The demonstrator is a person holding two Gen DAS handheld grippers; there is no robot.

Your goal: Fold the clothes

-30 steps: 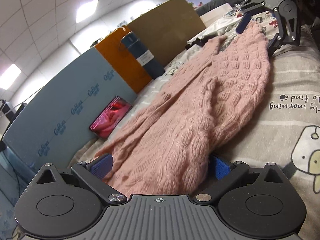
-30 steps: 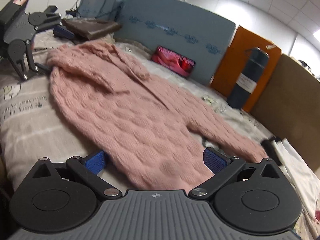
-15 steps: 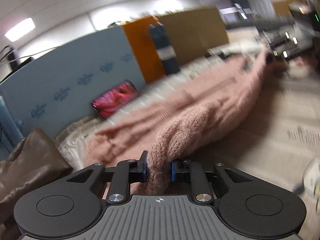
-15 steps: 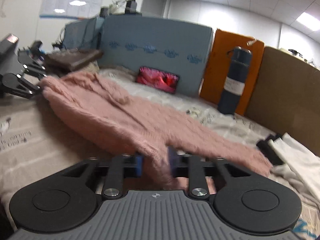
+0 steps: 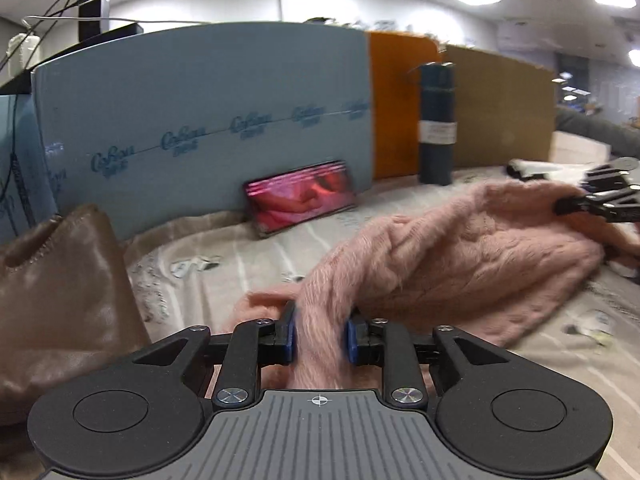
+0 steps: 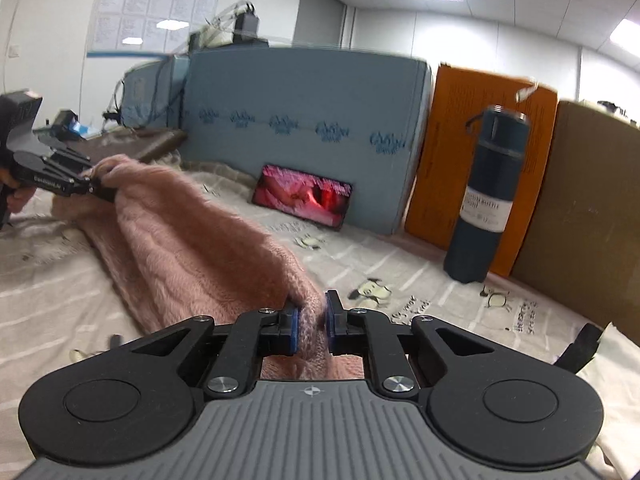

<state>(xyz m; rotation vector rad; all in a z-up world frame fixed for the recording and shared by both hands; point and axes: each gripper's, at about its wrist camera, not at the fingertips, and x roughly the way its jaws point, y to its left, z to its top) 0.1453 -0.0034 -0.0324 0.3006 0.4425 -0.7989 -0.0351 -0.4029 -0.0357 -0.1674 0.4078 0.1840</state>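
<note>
A fuzzy pink knit sweater (image 5: 460,256) hangs bunched between both grippers above the grey printed bedsheet (image 5: 260,264). My left gripper (image 5: 320,320) has one end of the sweater pinched between its blue pads, and its jaws are opening slightly. In the right wrist view the sweater (image 6: 180,240) runs from the left gripper (image 6: 92,188) at far left down to my right gripper (image 6: 310,316). The right jaws are closing on a thin fold of it. The right gripper (image 5: 560,208) also shows at the far right of the left wrist view.
A phone (image 6: 304,196) with a lit red screen leans on the blue foam board (image 5: 200,120). A dark blue bottle (image 6: 488,200) stands before orange and brown boards. A brown leather piece (image 5: 60,300) lies at left, and white cloth (image 6: 612,368) at right.
Both grippers went from wide open around the flat sweater to shut on it. They lifted its edge and carried it toward the back boards, bunching it.
</note>
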